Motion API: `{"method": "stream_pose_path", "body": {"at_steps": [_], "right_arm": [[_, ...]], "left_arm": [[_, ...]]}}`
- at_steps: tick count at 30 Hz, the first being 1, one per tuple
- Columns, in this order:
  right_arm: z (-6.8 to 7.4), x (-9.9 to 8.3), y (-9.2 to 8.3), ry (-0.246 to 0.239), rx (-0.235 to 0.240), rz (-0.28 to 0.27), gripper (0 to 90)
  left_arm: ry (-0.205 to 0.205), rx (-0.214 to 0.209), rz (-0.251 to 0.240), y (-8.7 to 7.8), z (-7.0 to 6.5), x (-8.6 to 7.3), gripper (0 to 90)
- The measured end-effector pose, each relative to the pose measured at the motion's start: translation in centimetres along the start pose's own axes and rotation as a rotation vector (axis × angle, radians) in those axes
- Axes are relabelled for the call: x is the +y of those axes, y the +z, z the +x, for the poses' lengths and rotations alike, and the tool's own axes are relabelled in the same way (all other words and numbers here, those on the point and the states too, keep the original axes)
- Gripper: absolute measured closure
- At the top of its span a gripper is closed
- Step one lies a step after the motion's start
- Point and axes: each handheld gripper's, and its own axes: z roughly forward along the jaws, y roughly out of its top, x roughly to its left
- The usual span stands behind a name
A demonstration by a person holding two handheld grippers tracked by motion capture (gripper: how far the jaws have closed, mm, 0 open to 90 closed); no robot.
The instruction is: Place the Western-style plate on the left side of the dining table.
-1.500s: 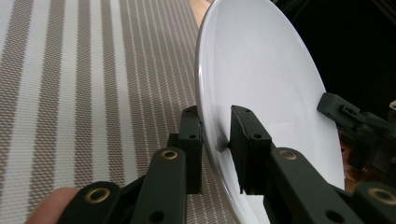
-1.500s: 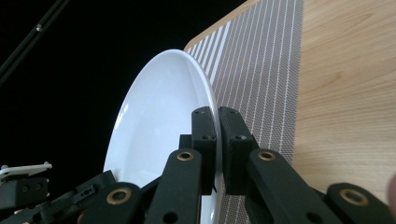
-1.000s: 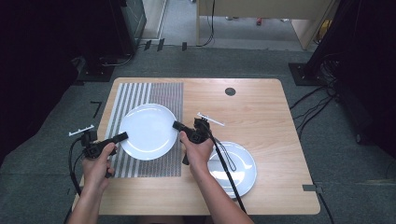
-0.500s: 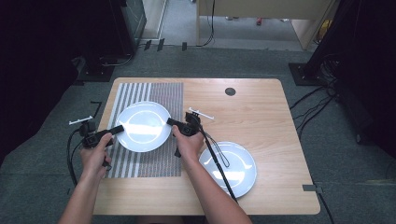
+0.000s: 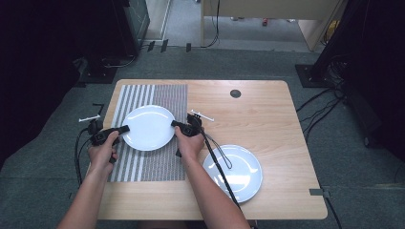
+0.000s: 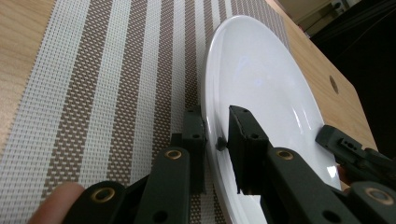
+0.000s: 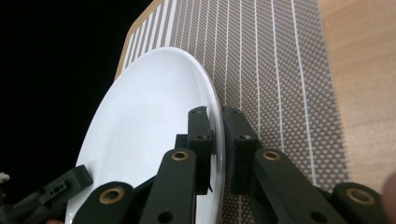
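Note:
A white plate [image 5: 148,126] is held over the striped placemat [image 5: 148,157] between both grippers. My left gripper [image 5: 123,130] is shut on the plate's left rim; in the left gripper view the rim [image 6: 212,135] runs between the two jaws. My right gripper [image 5: 175,125] is shut on the right rim, and in the right gripper view the plate [image 7: 149,140] stands edge-on between the jaws. A second white plate [image 5: 234,171] lies on the bare wood at the front right.
The wooden table [image 5: 258,114] has a dark round hole [image 5: 235,93] near its far edge. A cable [image 5: 217,162] from the right gripper trails across the second plate. Dark floor and furniture surround the table.
Both grippers have carried the plate away from me and to the left along the placemat. The second plate has stayed put.

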Motion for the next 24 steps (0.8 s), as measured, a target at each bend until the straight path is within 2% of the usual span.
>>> {"method": "stream_pose_path", "body": {"at_steps": [1, 6, 11, 12, 13, 14, 15, 17, 18, 19, 20, 21, 22, 23, 24], "right_arm": [[0.1, 0.1, 0.1, -0.023, -0.007, -0.010, 83.4], [0.3, 0.3, 0.4, -0.042, -0.023, -0.024, 83.2], [0.2, 0.5, 0.5, -0.088, -0.042, -0.029, 82.7], [0.1, 0.4, 0.5, -0.098, -0.047, -0.021, 82.4], [0.1, 0.4, 0.5, -0.098, -0.047, -0.021, 82.4], [-0.1, 0.3, 0.7, -0.128, -0.071, -0.006, 81.1], [-0.1, 0.3, 0.7, -0.128, -0.071, -0.006, 81.1], [-0.2, 0.3, 0.8, -0.140, -0.072, -0.001, 80.4], [-0.2, 0.3, 0.8, -0.142, -0.069, 0.002, 77.7], [-0.2, 0.3, 0.8, -0.142, -0.069, 0.002, 77.7], [-0.1, 0.4, 0.8, -0.147, -0.067, 0.003, 75.8], [0.1, 0.4, 0.7, -0.179, -0.070, -0.022, 70.5], [0.3, 0.4, 0.5, -0.195, -0.075, -0.032, 69.1], [0.3, 0.4, 0.5, -0.195, -0.075, -0.032, 69.1], [0.5, 0.4, 0.3, -0.212, -0.077, -0.038, 66.8]], "left_arm": [[0.001, 0.002, 0.001, 0.1, 0.0, 0.1, 77.4], [0.017, 0.026, 0.003, 0.7, -0.2, 0.1, 76.0], [0.047, 0.047, 0.015, 1.0, -0.3, -0.1, 73.6], [0.084, 0.073, 0.030, 1.3, -0.4, -0.3, 72.9], [0.084, 0.073, 0.030, 1.3, -0.4, -0.3, 72.2], [0.135, 0.089, 0.028, 1.4, -0.7, -0.5, 71.9], [0.135, 0.089, 0.028, 1.4, -0.7, -0.5, 70.5], [0.172, 0.110, 0.030, 1.4, -1.0, -0.5, 69.8], [0.219, 0.144, 0.033, 1.4, -1.5, -0.5, 67.3], [0.219, 0.144, 0.033, 1.4, -1.5, -0.5, 65.9], [0.254, 0.170, 0.034, 1.4, -1.7, -0.6, 65.9], [0.306, 0.213, 0.032, 1.4, -2.2, -0.7, 57.6], [0.324, 0.233, 0.025, 1.2, -2.5, -0.7, 53.0], [0.324, 0.233, 0.025, 1.2, -2.5, -0.7, 50.7], [0.342, 0.248, 0.015, 1.0, -2.7, -0.7, 50.7]]}}
